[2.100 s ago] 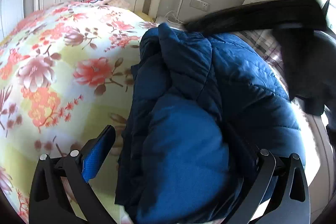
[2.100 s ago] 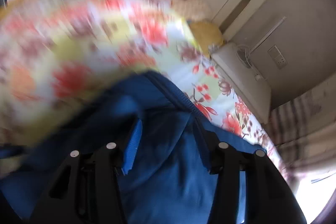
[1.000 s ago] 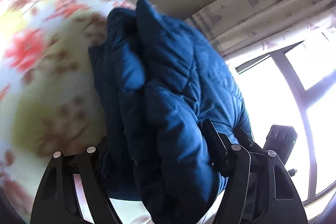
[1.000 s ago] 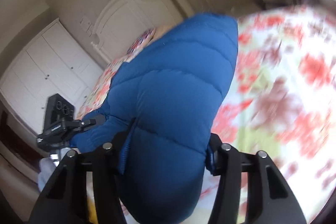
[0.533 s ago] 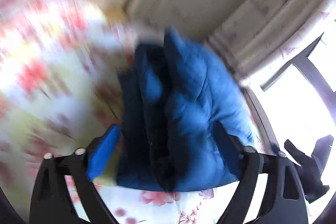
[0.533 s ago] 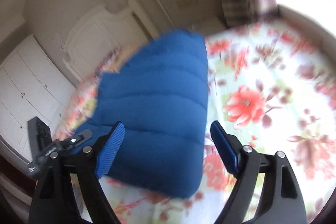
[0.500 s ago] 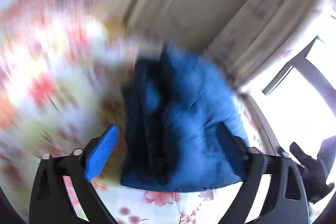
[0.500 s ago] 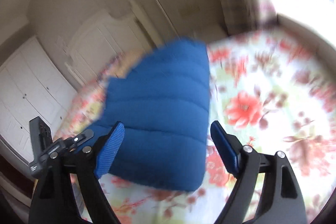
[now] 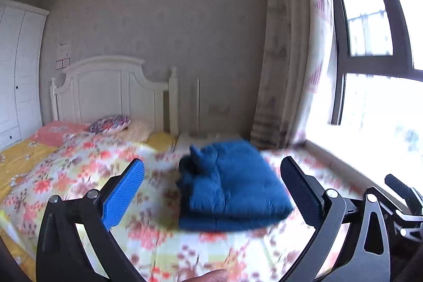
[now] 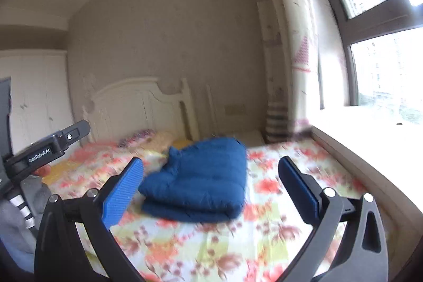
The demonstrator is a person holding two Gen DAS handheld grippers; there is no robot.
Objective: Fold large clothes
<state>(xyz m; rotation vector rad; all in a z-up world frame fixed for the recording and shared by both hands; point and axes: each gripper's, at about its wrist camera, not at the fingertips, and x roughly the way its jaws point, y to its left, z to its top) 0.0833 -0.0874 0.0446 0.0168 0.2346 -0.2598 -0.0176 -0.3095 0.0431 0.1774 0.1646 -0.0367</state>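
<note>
A blue puffer jacket (image 9: pixel 232 186) lies folded into a thick block on the floral bedspread (image 9: pixel 87 176). It also shows in the right wrist view (image 10: pixel 201 181). My left gripper (image 9: pixel 211 192) is open and empty, held back from the jacket and above the bed. My right gripper (image 10: pixel 211 189) is open and empty too, held back from the jacket. The left gripper's body (image 10: pixel 47 149) shows at the left edge of the right wrist view, and the right gripper's body (image 9: pixel 404 205) at the right edge of the left wrist view.
A white headboard (image 9: pixel 111 91) and pillows (image 9: pixel 108 123) stand at the far end of the bed. A window sill (image 10: pixel 370 139) and curtain (image 10: pixel 288 44) run along the right. A white wardrobe (image 9: pixel 18 70) is at the left.
Both grippers have let go of the jacket and pulled back and up. The folded jacket now lies on the bed by itself.
</note>
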